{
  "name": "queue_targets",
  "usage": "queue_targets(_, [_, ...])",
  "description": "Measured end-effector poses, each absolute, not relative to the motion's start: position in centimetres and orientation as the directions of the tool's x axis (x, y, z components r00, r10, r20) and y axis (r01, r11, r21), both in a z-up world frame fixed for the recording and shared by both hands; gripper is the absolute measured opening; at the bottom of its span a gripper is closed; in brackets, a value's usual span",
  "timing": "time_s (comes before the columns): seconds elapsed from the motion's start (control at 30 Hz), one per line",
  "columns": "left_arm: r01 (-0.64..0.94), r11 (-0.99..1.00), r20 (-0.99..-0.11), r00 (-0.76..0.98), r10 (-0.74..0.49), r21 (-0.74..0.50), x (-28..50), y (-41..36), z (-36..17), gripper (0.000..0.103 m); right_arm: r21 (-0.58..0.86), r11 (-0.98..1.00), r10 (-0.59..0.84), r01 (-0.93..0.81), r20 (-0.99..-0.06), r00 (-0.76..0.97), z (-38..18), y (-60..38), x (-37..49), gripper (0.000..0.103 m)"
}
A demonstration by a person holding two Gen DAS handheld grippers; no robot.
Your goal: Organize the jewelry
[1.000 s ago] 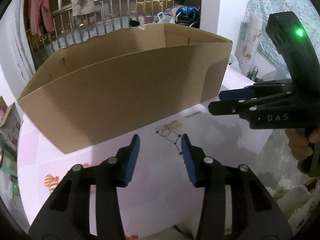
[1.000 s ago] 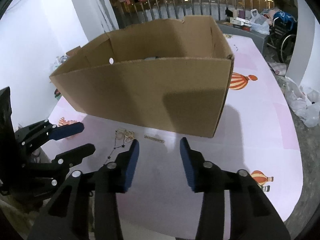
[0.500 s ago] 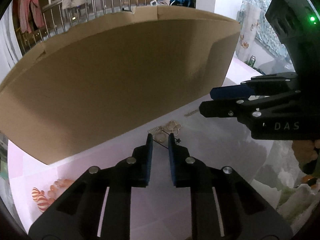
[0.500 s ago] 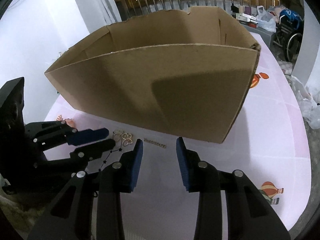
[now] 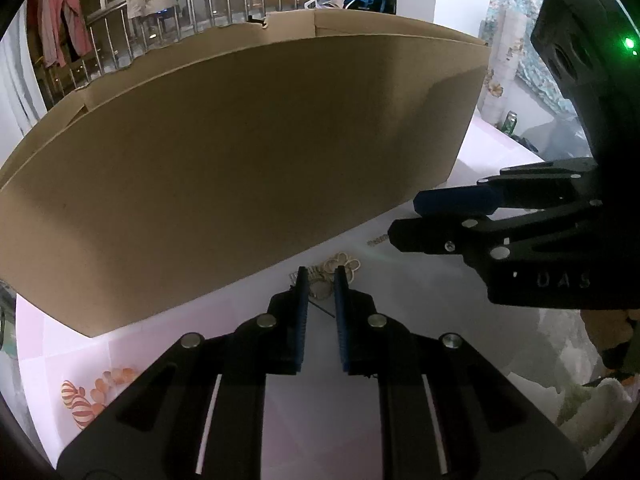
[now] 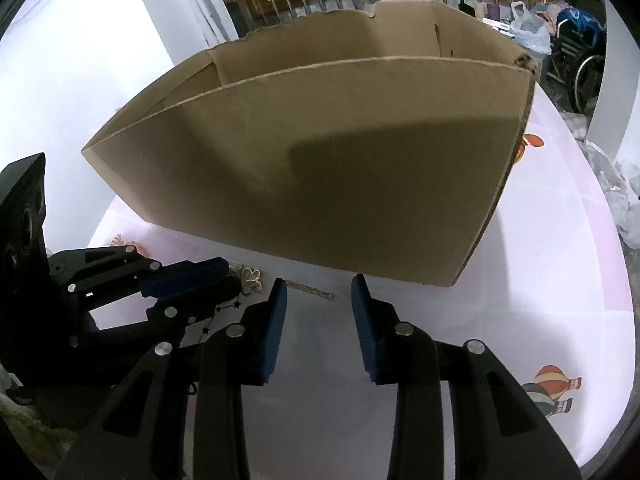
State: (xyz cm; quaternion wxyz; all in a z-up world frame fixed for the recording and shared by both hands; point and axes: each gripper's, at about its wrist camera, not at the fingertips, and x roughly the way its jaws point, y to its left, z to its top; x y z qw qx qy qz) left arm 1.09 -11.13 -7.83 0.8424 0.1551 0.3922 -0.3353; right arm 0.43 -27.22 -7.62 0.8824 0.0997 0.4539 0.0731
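Observation:
A small heap of gold jewelry (image 5: 344, 264) lies on the pink table cloth right in front of a big cardboard box (image 5: 240, 160). My left gripper (image 5: 320, 276) points down at the heap, its blue pads drawn close together on a gold ring piece at the heap's near edge. A thin black star chain (image 5: 324, 310) trails back from there. In the right wrist view the left gripper (image 6: 232, 276) covers part of the heap (image 6: 252, 276). My right gripper (image 6: 319, 284) stands open just short of a short gold bar (image 6: 312, 290), with nothing between its pads.
The open-topped cardboard box (image 6: 340, 160) fills the far side, close ahead of both grippers. The cloth (image 6: 560, 300) carries balloon prints (image 5: 80, 400). A hand holds the right gripper (image 5: 404, 218) at the right. A railing with hanging clothes stands behind.
The left jaws have come together from wide apart to a narrow gap around the jewelry. Both grippers have drawn a little closer to the box and the table. The right jaws narrowed slightly.

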Motion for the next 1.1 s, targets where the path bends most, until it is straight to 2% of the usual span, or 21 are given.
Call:
queue_targets(0.37, [0.680,0.733,-0.764,0.483,-0.428,0.019,0.8,-10.9,-7.8,0.010,0.244,0.968,0.226,-0.049,-0.775,0.590,-7.3,-27.5,0.0,0.030])
queue_targets(0.57, [0.655,0.755,-0.771,0.487,-0.411,0.011,0.9,-9.8,-7.7,0.010,0.219,0.973,0.222,-0.076,-0.786,0.577,-7.2,-27.2,-0.2,0.026])
queue_targets(0.97, [0.641,0.767,-0.769,0.487,-0.414,-0.008,0.8,-9.3,-7.9,0.010,0.245,0.969,0.226,-0.045,-0.792,0.567,-7.6,-26.6,0.6,0.025])
queue_targets(1.1, [0.640,0.768,-0.768,0.485,-0.418,-0.014,0.7,-9.3,-8.0,0.010,0.215,0.976,0.202,-0.047,-0.789,0.580,-7.6,-25.9,0.6,0.025])
